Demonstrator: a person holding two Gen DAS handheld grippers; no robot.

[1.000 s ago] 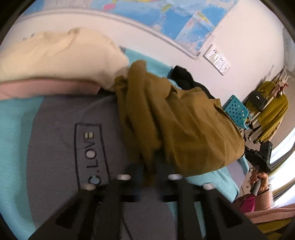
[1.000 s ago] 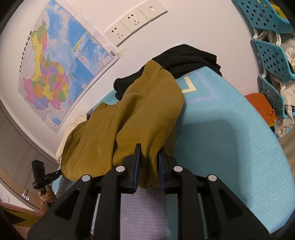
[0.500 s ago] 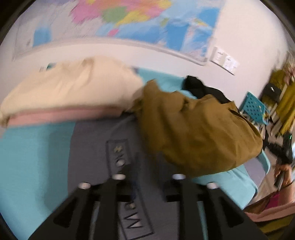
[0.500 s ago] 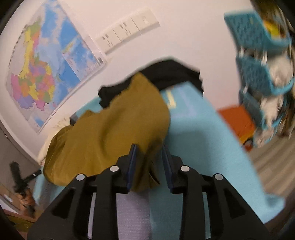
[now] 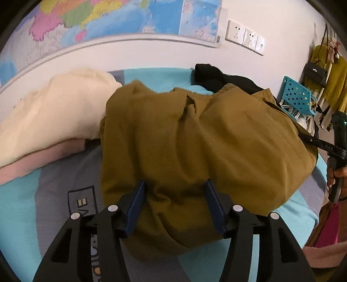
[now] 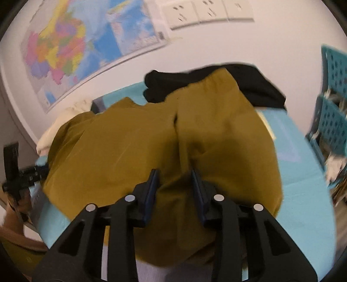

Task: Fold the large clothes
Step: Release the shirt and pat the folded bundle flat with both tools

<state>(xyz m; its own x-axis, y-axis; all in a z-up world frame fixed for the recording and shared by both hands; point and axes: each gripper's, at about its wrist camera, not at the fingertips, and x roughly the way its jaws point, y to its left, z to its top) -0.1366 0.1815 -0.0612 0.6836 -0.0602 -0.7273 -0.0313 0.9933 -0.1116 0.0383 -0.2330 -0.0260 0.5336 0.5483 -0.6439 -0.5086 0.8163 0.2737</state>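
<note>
Clearly the left gripper (image 5: 174, 195) stands released, its two blue-lined fingers (image 5: 136, 201) spread wide, with the big mustard-brown cloth garment (image 5: 195, 141) bulging between and over them; cloth lies across the gap, but the pads do not pinch it. Far to the left of those fingers sits a puffy cream-coloured pillow or quilt (image 5: 54, 112) on top of a pale pink folded fabric (image 5: 39, 158). Just left of the left finger, a grey printed patch with dark lettering (image 5: 80, 201) shows on the turquoise bed sheet (image 5: 19, 199) that lies under everything. Ahead of the fingers the mustard garment is heaped in a rumpled mound, and beyond it, against the white wall, lies a black crumpled garment (image 5: 216, 76). Above hangs a colourful wall map (image 5: 108, 19), with white wall sockets (image 5: 245, 36) to its right. To the far right are a turquoise perforated plastic basket (image 5: 297, 97) and the other handheld gripper body (image 5: 338, 134).

From the right wrist view, the right gripper (image 6: 175, 184) is also parted, somewhat narrower, with a fold of the same garment (image 6: 151, 141) sitting between its fingers (image 6: 151, 188); whether the pads actually press the cloth I cannot tell. The black garment (image 6: 256, 84) rests beyond, and turquoise baskets (image 6: 334, 112) stand to the right.
</note>
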